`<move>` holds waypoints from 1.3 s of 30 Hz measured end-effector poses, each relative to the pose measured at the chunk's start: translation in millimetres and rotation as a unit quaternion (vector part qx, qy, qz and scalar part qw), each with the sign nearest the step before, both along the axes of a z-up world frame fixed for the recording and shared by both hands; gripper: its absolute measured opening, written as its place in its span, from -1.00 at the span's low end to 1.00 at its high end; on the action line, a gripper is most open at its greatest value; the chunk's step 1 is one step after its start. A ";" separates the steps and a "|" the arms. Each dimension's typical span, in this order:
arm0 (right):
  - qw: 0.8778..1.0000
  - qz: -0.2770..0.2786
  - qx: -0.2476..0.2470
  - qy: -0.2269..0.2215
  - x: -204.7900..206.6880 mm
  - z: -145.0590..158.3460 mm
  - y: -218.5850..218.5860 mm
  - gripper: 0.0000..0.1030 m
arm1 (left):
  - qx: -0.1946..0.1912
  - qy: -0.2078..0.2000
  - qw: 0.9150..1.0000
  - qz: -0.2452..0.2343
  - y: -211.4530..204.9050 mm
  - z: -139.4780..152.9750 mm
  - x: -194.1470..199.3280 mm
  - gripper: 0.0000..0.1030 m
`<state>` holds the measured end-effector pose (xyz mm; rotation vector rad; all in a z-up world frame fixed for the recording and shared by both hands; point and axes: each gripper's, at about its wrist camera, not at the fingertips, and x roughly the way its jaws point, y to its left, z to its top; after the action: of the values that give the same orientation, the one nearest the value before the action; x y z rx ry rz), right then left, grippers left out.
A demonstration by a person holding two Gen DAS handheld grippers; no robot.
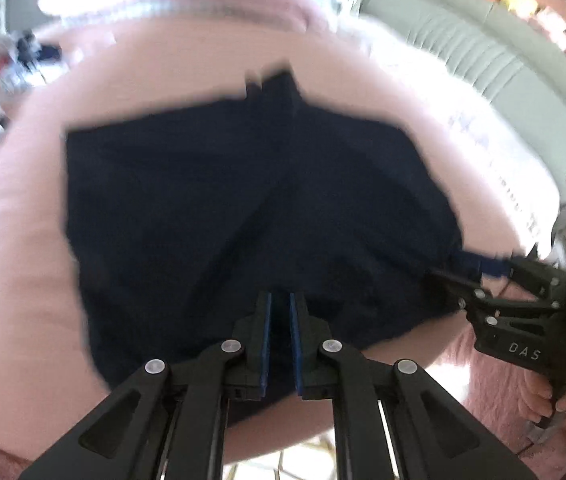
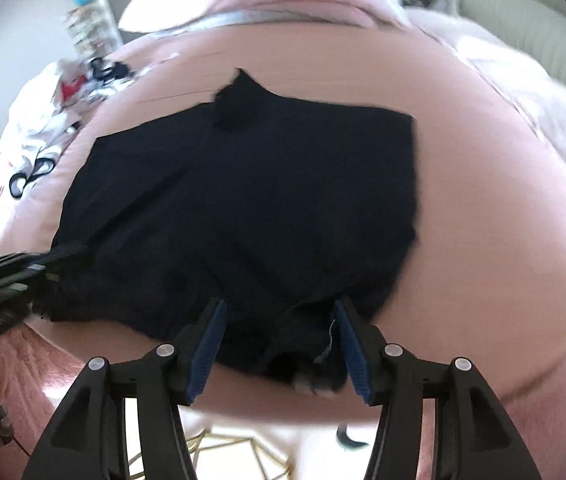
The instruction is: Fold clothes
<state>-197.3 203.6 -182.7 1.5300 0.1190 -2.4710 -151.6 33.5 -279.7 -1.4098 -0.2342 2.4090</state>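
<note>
Pink bedding point(image 2: 483, 200) lay under the dark garment point(image 2: 243, 200), spread at twelve o'clock. The left gripper point(image 1: 280, 312) pinched its near hem; the right gripper point(image 2: 279, 320) gaped wide, holding nothing — lifting one-handed would likely drag the cloth askew.

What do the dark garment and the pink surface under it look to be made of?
Dark garment: looks like soft matte woven or knit cloth, navy-black, no sheen; it drapes and creases. Blur hides the weave.
Pink surface: seemingly a smooth matte bed sheet, stretched with faint wrinkles.
</note>
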 end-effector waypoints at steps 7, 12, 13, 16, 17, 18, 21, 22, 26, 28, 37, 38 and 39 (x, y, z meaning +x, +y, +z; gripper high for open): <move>0.998 -0.006 0.051 -0.041 3.2 -13.2 4.1 0.26 | -0.015 -0.025 0.999 -0.042 12.9 -11.1 22.4 -0.85; 0.999 -0.002 0.038 -0.001 0.4 9.3 0.3 0.25 | 0.033 0.008 0.999 0.015 -9.4 2.3 13.0 -0.85; 0.999 -0.002 0.037 0.016 -0.5 12.7 -0.6 0.25 | 0.037 0.006 0.999 0.022 -11.4 1.1 11.9 -0.84; 0.999 -0.007 0.041 -0.008 -13.5 -13.5 10.5 0.25 | 0.007 -0.033 0.999 0.018 -0.9 -19.2 10.6 -0.84; 0.999 -0.009 0.043 -0.020 -18.2 -24.1 15.0 0.25 | 0.004 -0.040 0.999 0.017 -0.4 -21.8 14.0 -0.84; 0.998 -0.011 0.045 -0.031 -23.0 -34.7 19.5 0.25 | 0.009 -0.034 0.999 0.019 1.5 -20.2 15.8 -0.84; 1.000 -0.026 0.008 -0.015 -23.3 -26.9 32.0 0.25 | 0.005 0.000 1.000 0.016 4.0 -7.7 21.9 -0.83; 1.000 -0.029 -0.003 -0.005 -23.7 -22.7 34.2 0.25 | 0.005 0.017 1.000 0.012 5.9 -2.7 23.4 -0.82; 1.000 -0.022 0.001 0.018 -40.7 -29.2 13.0 0.25 | 0.008 0.021 1.000 -0.005 18.9 -2.5 30.2 -0.60; 0.999 -0.012 0.032 -0.003 -17.2 -30.1 25.8 0.25 | -0.036 0.001 0.999 -0.008 25.2 -12.9 27.8 -0.34; 0.994 -0.102 -0.028 0.006 -13.2 -16.7 75.3 0.24 | -0.049 0.026 0.997 0.060 -23.2 9.7 45.9 -0.33; 0.992 -0.121 -0.044 0.002 -16.9 -18.0 81.4 0.24 | -0.043 0.021 0.997 0.063 -24.5 9.8 41.6 -0.33; 0.990 -0.132 -0.046 -0.009 -20.7 -21.9 86.1 0.24 | -0.043 0.015 0.997 0.064 -24.9 9.0 38.8 -0.33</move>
<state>-218.0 289.8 -204.7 1.6204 -0.2134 -2.6170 -112.8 8.6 -270.6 -1.4348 -0.2233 2.5704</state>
